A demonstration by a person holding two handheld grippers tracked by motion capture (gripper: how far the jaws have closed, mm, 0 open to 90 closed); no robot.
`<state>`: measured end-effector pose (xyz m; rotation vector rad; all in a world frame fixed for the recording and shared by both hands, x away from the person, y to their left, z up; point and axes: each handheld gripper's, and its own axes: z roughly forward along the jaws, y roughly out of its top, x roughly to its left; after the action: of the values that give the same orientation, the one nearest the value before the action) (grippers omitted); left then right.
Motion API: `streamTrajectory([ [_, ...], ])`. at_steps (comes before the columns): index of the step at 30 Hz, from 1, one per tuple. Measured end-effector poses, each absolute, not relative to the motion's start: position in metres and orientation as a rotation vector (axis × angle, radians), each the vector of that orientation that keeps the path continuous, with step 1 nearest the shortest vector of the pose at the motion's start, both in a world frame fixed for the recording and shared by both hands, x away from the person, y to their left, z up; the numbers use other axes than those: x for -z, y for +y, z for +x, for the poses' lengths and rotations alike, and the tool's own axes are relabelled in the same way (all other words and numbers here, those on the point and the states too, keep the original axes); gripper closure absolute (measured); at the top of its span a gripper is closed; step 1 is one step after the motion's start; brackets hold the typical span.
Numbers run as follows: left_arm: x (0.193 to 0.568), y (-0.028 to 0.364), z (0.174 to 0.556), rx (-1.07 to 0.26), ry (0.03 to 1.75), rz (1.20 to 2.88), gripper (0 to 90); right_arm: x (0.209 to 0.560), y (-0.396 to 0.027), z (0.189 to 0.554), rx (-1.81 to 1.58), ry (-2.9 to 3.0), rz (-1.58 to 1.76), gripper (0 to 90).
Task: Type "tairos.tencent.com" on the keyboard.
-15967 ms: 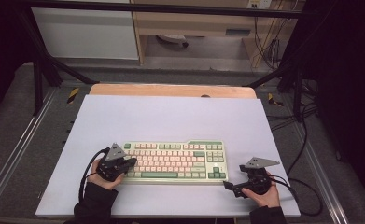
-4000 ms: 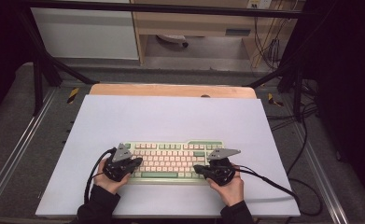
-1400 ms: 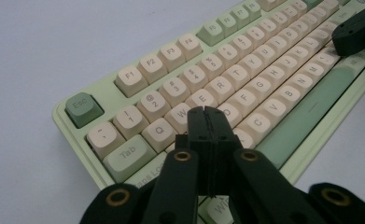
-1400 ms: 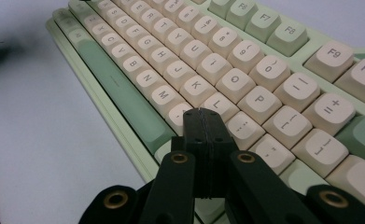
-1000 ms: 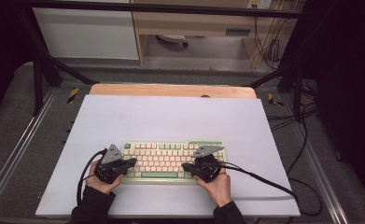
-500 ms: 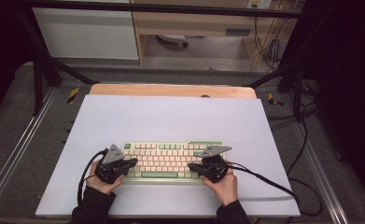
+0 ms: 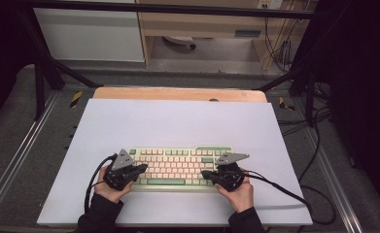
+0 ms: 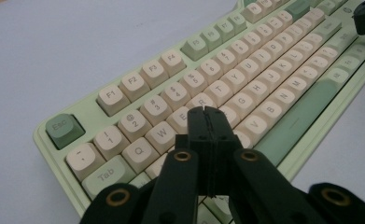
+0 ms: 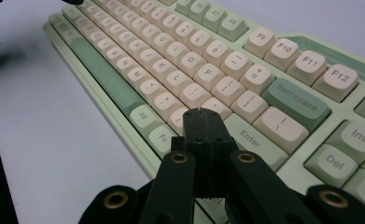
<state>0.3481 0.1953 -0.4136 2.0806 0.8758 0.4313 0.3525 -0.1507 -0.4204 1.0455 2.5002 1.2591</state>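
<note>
Two grippers hovering over keyboard (image 7: 178,167), both pinched fully together, nothing held. Keyboard lying flat near front edge of white table (image 7: 178,121). Left gripper (image 8: 205,114) sitting over left end, tips pointing above R/F keys. Right gripper (image 9: 200,116) sitting over right end, tips pointing above keys just left of Enter.

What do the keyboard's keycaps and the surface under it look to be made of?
The keycaps look like matte moulded plastic, cream and sage green, with printed legends and soft, dull highlights. The keyboard case seems the same plastic in pale green. The table surface looks like a smooth, pale lavender sheet or laminate, though which one is unclear.
</note>
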Motion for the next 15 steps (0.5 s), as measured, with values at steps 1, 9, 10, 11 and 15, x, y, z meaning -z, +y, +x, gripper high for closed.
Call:
streamTrajectory([
  [1,0.413,0.195,0.348,-0.431,0.877,2.081,89.9,0.420,-0.151,0.352,-1.260,2.499,1.044,90.0],
  [9,0.413,0.185,0.351,-0.423,0.874,2.088,89.9,0.421,-0.154,0.351,-1.260,2.497,1.050,90.0],
  [10,0.412,0.184,0.352,-0.423,0.874,2.089,89.9,0.421,-0.154,0.351,-1.261,2.498,1.047,90.0],
  [11,0.412,0.183,0.353,-0.424,0.872,2.089,89.9,0.420,-0.154,0.351,-1.262,2.498,1.047,90.0],
  [15,0.410,0.179,0.355,-0.428,0.870,2.089,89.9,0.420,-0.155,0.350,-1.263,2.496,1.049,90.0],
])
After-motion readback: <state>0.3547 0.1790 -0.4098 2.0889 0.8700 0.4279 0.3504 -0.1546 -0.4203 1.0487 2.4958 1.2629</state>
